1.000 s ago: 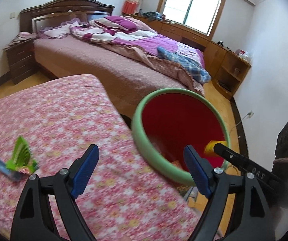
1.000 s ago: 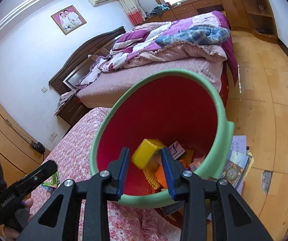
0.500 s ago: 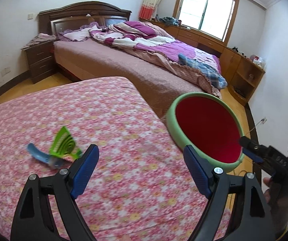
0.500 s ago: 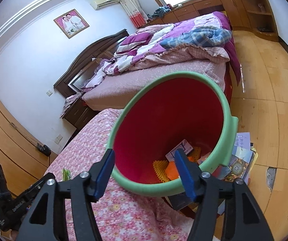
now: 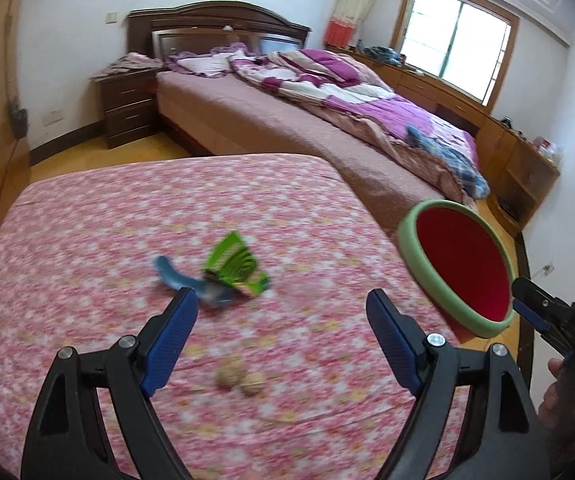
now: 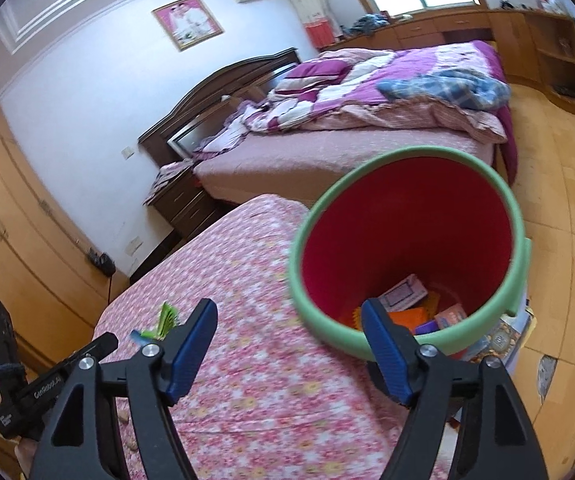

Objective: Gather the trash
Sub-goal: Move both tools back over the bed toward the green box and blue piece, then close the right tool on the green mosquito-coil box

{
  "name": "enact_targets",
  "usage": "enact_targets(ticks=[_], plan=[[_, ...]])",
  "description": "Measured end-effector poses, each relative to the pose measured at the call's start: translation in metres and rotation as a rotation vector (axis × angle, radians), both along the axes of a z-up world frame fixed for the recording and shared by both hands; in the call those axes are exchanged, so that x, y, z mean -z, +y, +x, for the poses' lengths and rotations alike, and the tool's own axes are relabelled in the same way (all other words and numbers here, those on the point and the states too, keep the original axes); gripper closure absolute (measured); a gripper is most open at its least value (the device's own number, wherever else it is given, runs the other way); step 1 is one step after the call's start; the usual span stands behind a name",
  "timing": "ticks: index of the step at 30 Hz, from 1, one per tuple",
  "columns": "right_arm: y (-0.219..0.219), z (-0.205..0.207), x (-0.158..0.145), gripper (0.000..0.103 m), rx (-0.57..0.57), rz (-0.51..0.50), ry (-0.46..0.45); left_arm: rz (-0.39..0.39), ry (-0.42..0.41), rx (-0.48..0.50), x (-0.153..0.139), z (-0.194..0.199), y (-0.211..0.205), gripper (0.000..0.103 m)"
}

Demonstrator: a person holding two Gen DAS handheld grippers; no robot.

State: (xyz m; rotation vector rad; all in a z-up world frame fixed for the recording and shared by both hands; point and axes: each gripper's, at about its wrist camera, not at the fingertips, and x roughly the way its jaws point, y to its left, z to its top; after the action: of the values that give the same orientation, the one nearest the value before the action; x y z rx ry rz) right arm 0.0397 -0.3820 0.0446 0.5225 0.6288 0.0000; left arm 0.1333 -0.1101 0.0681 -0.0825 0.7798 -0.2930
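Observation:
A red bin with a green rim [image 5: 409, 240] [image 6: 517, 264] stands off the right edge of the pink floral table [image 5: 87, 240] [image 6: 247, 360]. Several pieces of trash lie in its bottom [image 6: 403, 292]. A green wrapper [image 5: 233, 264] [image 6: 167, 318] and a blue wrapper [image 5: 175, 276] [image 6: 137, 336] lie together on the table. Two walnut-like shells [image 5: 241, 380] lie closer in. My left gripper [image 5: 281, 336] is open and empty, above the table just short of the wrappers. My right gripper [image 6: 289, 352] is open and empty, at the table edge beside the bin.
A bed with a purple quilt [image 5: 327, 92] [image 6: 367, 92] lies beyond the table, with a dark nightstand [image 5: 127, 104] at its head. Wooden cabinets [image 5: 519, 168] line the window wall. Books or papers [image 6: 503, 336] lie on the wooden floor under the bin.
My right gripper has opened, dropped the yellow piece into the bin, and pulled back left over the table. My left gripper has swung left from the bin toward the wrappers.

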Motion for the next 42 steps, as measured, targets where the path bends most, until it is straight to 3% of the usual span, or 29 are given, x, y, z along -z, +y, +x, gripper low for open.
enact_targets(ticks=[8,14,23,34,42], plan=[[0.044,0.015,0.002,0.026,-0.085,-0.022,0.019,0.012,0.025,-0.119,0.009,0.001,0.046,0.018],[0.078,0.033,0.004,0.018,-0.146,-0.049,0.035,0.063,0.018,-0.184,0.016,0.003,0.069,0.018],[0.132,0.073,0.017,0.015,-0.271,-0.081,0.071,0.049,0.054,-0.281,0.032,0.012,0.107,0.018],[0.186,0.127,0.053,0.014,-0.384,-0.121,0.169,0.030,0.084,-0.337,0.047,0.020,0.132,0.018],[0.205,0.154,0.068,0.016,-0.393,-0.154,0.181,0.011,0.112,-0.338,0.056,0.028,0.136,0.018]])
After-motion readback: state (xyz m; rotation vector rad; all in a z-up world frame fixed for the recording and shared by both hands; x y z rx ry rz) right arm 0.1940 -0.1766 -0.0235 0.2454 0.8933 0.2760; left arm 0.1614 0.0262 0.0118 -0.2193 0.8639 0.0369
